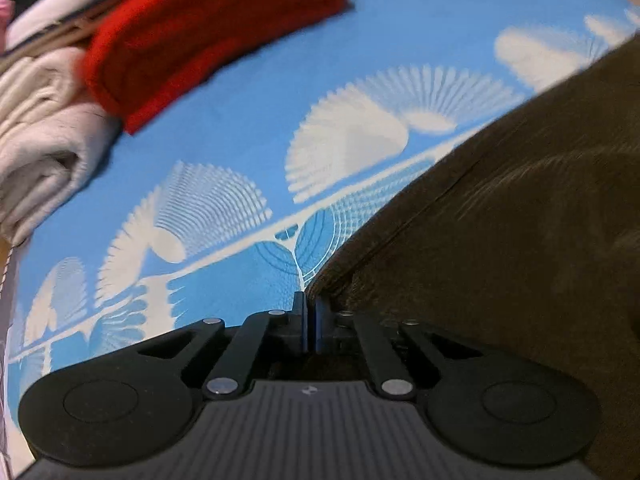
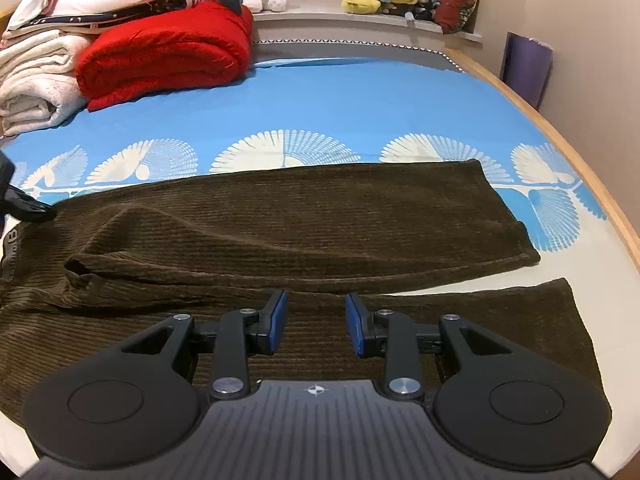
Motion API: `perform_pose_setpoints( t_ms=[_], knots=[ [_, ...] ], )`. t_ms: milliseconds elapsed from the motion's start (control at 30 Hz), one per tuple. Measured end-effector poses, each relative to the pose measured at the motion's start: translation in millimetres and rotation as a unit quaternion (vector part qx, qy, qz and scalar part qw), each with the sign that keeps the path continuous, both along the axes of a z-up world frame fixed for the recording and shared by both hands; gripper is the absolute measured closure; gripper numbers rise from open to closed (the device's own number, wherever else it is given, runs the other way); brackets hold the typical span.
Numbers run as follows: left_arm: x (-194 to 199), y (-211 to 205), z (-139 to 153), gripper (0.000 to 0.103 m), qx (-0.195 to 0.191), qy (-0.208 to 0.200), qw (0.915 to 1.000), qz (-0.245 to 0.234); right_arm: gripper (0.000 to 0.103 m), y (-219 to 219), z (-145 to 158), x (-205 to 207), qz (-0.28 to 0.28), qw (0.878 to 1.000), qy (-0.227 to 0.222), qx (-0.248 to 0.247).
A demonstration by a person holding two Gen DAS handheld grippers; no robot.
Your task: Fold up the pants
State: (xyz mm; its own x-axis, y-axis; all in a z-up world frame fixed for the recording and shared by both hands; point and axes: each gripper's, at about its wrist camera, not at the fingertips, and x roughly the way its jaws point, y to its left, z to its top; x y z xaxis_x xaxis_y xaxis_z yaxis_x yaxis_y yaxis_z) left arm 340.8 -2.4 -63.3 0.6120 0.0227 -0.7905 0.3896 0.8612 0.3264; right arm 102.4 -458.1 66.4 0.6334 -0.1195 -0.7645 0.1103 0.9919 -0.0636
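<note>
Evidently left hand-held gripper (image 1: 310, 320) was pinched shut at pants (image 2: 280, 220) waistband edge (cloth between pads unclear), right hand-held gripper (image 2: 316, 322) part-open over near leg; lift both evenly.

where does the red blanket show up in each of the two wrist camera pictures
Left wrist view: the red blanket is at the top left, blurred, on the blue sheet.
Right wrist view: the red blanket is at the upper left, folded, beside the white towels.
Shared landmark: the brown pants, which fill the right side of the left wrist view.
</note>
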Motion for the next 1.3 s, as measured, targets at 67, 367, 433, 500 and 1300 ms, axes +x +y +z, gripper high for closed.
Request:
perform_pose_setpoints(
  t_ms=[67, 367, 433, 500, 1300],
  knots=[
    [-26.0, -0.2, 21.6, 0.1, -0.014, -0.025, 0.9996, -0.007, 0.069, -0.1, 0.0, -2.7, -0.005, 1.0, 0.001, -0.004],
    [-215.7, 1.2, 74.8, 0.1, -0.089, 0.015, 0.9896, -0.112, 0.069, 0.5, 2.2, -30.0, -0.024, 1.0, -0.003, 0.006],
    [-243.7, 0.4, 59.1, 0.1, -0.088, 0.053, 0.9877, -0.118, 0.069, 0.3, 2.2, -37.8, -0.028, 1.0, -0.002, 0.004],
    [-251.6, 7.1, 48.3, 0.095, -0.11, 0.099, 0.9848, -0.091, 0.069, -2.6, 2.1, -44.1, -0.037, 0.999, 0.0, 0.01],
    [-166.0, 117.7, -3.1, 0.044, -0.419, 0.246, 0.8217, 0.298, 0.068, -17.4, 4.5, -42.5, -0.09, 0.994, -0.026, 0.059]
  ],
)
